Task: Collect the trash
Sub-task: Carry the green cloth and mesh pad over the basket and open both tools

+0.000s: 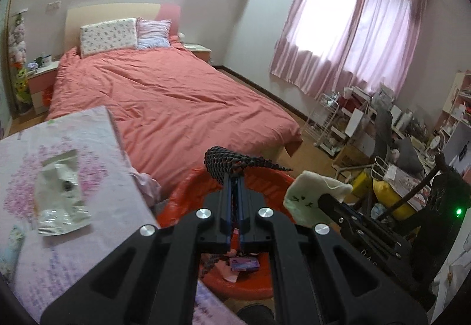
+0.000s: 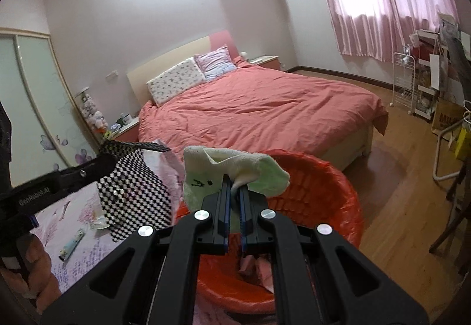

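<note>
My left gripper (image 1: 234, 179) is shut on a black-and-white checkered bag (image 1: 226, 164), seen edge-on above the red basket (image 1: 265, 178). In the right wrist view the same checkered bag (image 2: 132, 195) hangs from the left gripper (image 2: 109, 158) over the table's edge, beside the basket. My right gripper (image 2: 234, 182) is shut on a pale green and white cloth piece (image 2: 206, 169) with black marks, held over the red basket (image 2: 323, 192). The left wrist view shows that cloth piece (image 1: 309, 195) at the right gripper (image 1: 328, 198). Pink and purple scraps (image 1: 244, 264) lie in the basket.
A table with a floral cloth (image 1: 35, 251) stands at the left, bearing a crumpled silver wrapper (image 1: 59, 192); a small packet (image 2: 72, 244) lies there too. A bed with a red cover (image 1: 164, 95) is behind. Cluttered shelves and a desk (image 1: 382, 133) fill the right. A hand (image 2: 38, 266) shows at the lower left.
</note>
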A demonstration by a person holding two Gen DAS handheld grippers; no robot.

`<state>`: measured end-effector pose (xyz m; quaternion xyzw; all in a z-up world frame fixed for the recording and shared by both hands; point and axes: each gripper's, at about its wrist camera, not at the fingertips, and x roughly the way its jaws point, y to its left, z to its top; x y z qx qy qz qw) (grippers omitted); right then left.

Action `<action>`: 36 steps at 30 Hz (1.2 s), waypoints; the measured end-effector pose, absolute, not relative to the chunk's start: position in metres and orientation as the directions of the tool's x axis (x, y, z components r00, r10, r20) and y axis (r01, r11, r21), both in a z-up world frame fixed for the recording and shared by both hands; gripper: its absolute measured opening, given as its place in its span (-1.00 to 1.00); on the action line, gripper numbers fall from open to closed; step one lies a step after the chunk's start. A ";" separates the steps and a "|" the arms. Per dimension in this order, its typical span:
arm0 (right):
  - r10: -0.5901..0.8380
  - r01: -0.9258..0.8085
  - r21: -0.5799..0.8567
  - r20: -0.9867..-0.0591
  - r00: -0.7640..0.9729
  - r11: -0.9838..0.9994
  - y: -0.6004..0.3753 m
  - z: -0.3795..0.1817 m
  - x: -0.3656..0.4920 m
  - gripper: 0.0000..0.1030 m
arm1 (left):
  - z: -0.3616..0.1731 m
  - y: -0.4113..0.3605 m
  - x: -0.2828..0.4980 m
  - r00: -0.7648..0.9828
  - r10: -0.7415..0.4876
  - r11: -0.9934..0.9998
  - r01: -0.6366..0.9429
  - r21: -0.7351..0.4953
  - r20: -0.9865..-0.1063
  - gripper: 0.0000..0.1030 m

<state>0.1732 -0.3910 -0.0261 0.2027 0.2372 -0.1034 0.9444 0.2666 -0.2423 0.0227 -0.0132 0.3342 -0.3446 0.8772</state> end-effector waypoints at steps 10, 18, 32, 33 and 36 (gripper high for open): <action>-0.068 0.302 0.362 -0.535 0.842 0.882 -0.411 -0.055 0.180 -0.41 | -0.022 -0.260 0.291 0.525 -0.535 0.806 0.551 -0.215 -0.662 -0.25; -0.114 0.323 0.316 -0.535 0.837 0.892 -0.401 -0.049 0.170 0.04 | -0.033 -0.215 0.294 0.590 -0.416 0.874 0.469 -0.126 -0.692 0.00; -0.094 0.275 0.262 -0.543 0.834 0.925 -0.348 -0.045 0.172 0.45 | -0.048 -0.046 0.279 0.704 -0.145 0.962 0.263 0.066 -0.695 0.58; -0.094 0.274 0.255 -0.548 0.831 0.927 -0.343 -0.046 0.173 0.46 | -0.049 -0.032 0.278 0.704 -0.128 0.967 0.244 0.068 -0.698 0.58; -0.092 0.270 0.241 -0.564 0.820 0.932 -0.326 -0.049 0.177 0.46 | -0.057 0.016 0.280 0.693 -0.073 0.984 0.165 0.060 -0.717 0.58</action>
